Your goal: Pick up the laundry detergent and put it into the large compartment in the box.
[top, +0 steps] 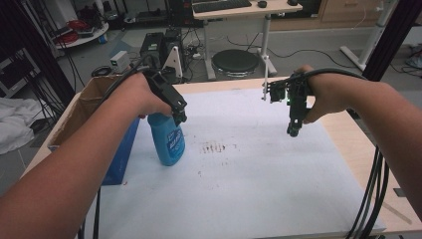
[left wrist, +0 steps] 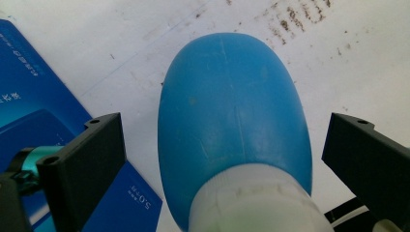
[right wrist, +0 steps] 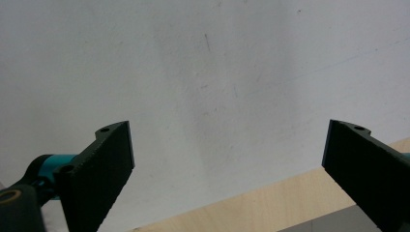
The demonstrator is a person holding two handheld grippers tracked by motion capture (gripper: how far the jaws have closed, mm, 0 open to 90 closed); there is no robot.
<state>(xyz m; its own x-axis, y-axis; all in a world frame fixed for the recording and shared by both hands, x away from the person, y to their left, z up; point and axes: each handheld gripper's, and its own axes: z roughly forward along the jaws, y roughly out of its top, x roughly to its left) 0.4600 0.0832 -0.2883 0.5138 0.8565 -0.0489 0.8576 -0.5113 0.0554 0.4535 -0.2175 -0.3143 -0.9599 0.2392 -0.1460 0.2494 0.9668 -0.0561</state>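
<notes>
A light wooden table [top: 348, 134] carries the work, and a large white sheet [top: 249, 189] covers most of its top, leaving bare wood along the far edge and the right side. A patch of brown smudges [top: 215, 148] marks the sheet near its middle. A blue plastic bottle [top: 167, 139] stands upright on the sheet at the left, just beside an open brown cardboard box with a blue side panel [top: 89, 107] at the table's left edge.

Even, soft indoor light, faint shadows; slightly blurry, low-resolution pictures.
</notes>
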